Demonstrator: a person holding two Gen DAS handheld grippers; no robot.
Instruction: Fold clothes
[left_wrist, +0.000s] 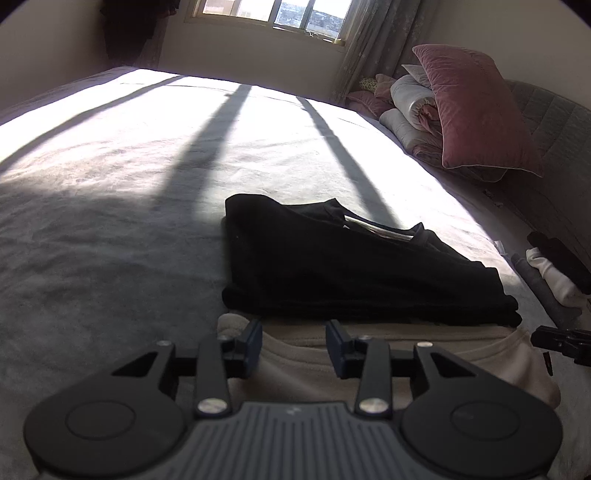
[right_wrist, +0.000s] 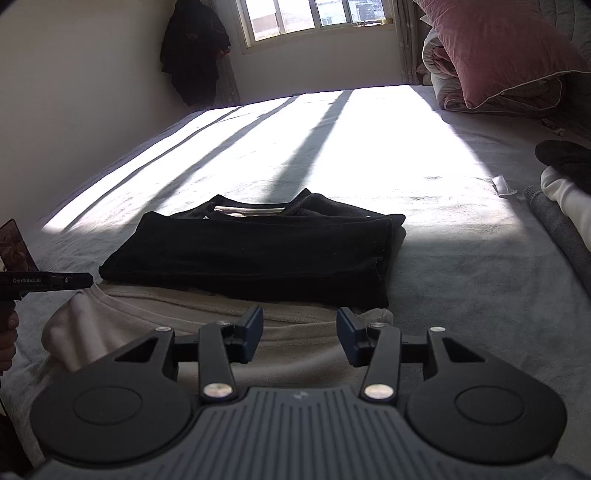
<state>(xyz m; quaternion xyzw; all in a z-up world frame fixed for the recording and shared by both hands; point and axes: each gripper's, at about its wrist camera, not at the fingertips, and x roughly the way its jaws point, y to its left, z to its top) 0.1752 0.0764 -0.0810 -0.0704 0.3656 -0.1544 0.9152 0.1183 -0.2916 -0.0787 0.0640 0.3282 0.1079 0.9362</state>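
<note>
on the grey bed (left_wrist: 110, 240), near its front edge, a black garment (left_wrist: 332, 273) lies folded into a tidy rectangle, its collar and a pale label turned toward the window; just in front of it, partly tucked under its near edge, a beige garment (right_wrist: 207, 332) lies spread flatter, its neckline facing the claws, so it looks like the piece being worked on, though i can't tell how far its folding has got. both tools hover low over that beige cloth, one toward each side, which suits taking it by two points at once. the left claw (left_wrist: 294, 345) is spread, nothing between its blue pads; the right claw (right_wrist: 300, 338) is spread too and empty. off to the right of the bed sits a small heap of rolled things (left_wrist: 554, 280), one white, one grey and something black, seemingly set aside out of the way. i count two garments in the middle and two claws; a pink pillow (left_wrist: 476, 110) leans on bundled bedding by the headboard.
</note>
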